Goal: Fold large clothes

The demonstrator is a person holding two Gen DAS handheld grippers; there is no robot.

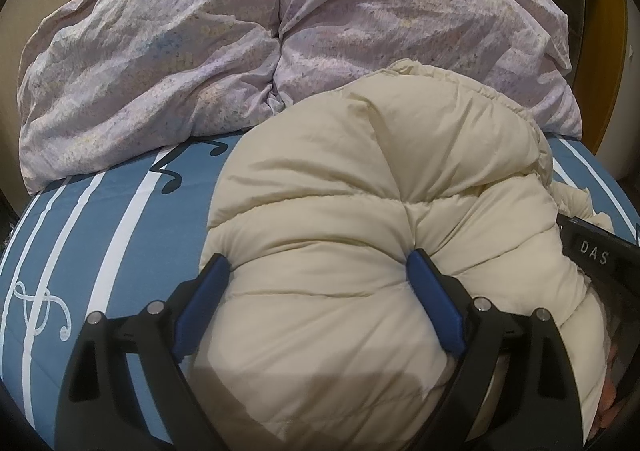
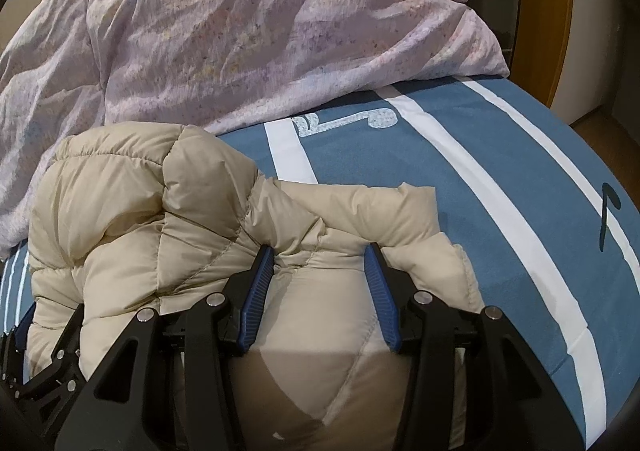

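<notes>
Your left tongs (image 1: 316,271) grip the puffy cream quilted down jacket (image 1: 360,191) wide; your right tongs (image 2: 320,255) pinch a narrower fold of it on the blue striped bed (image 2: 500,155).

White capitals "DAS" stand on a black device (image 1: 600,255) at the right edge of the left wrist view. The blue bed sheet (image 2: 500,219) carries printed musical notes and clef signs, no words.

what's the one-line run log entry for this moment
task: fold large clothes | left hand-held gripper: around puffer jacket | right hand-held gripper: pinching jacket | surface: blue bedsheet
</notes>
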